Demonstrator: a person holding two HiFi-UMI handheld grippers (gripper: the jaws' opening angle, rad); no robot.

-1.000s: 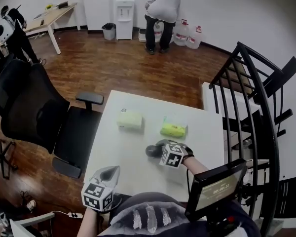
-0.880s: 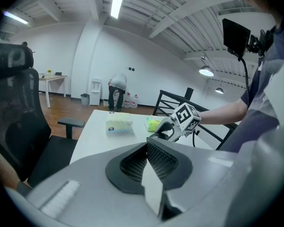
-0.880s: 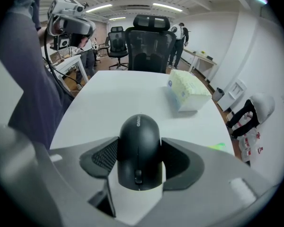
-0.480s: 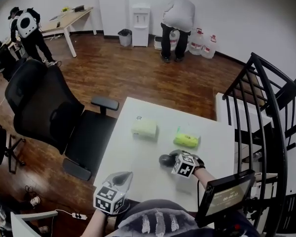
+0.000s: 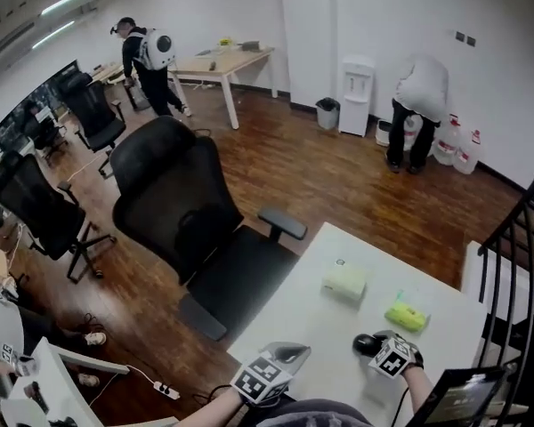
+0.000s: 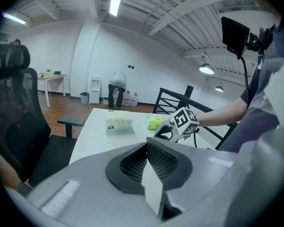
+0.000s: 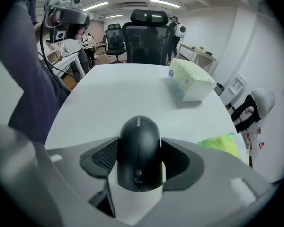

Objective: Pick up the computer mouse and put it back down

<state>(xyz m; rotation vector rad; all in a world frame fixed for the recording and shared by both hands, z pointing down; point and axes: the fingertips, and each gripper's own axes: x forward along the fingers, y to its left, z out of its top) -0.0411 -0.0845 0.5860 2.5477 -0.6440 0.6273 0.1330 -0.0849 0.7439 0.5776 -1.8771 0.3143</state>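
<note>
The black computer mouse (image 7: 138,150) sits between the jaws of my right gripper (image 7: 139,143), and both pads press on its sides, so the gripper is shut on it. In the head view the mouse (image 5: 366,344) and right gripper (image 5: 378,350) are over the white table (image 5: 320,327), near its front right. Whether the mouse rests on the table or hangs just above it I cannot tell. My left gripper (image 6: 146,148) hovers at the table's near edge (image 5: 285,356), its pads together with nothing between them. From the left gripper view, the right gripper's marker cube (image 6: 184,122) hides most of the mouse.
A pale green tissue box (image 5: 344,281) and a yellow-green packet (image 5: 408,316) lie on the table beyond the mouse. A black office chair (image 5: 196,221) stands left of the table, a black railing (image 5: 525,247) right. Two people stand far back in the room.
The head view has swung left and up, so table and grippers now sit low right in the picture. The right gripper stays closed on the mouse; the left has kept still.
</note>
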